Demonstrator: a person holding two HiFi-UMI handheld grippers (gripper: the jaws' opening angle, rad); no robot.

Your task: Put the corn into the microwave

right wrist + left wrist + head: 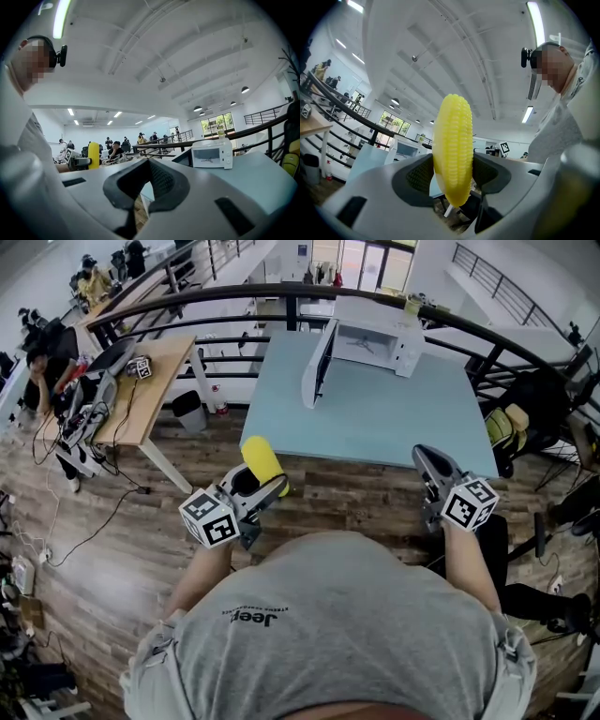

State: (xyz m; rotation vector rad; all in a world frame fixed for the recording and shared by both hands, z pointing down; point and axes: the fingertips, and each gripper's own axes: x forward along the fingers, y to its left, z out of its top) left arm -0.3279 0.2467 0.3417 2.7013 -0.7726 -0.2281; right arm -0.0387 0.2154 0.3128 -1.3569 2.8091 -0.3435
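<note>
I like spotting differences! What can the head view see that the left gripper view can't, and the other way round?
Only the head view: the marker cube on the left hand-held gripper, and the whole top of the table.
Only the left gripper view: the ceiling lights, the head camera, and the corn's rows of kernels up close.
Both: the corn, clamped between the left hand-held gripper's jaws, and some of the table.
</note>
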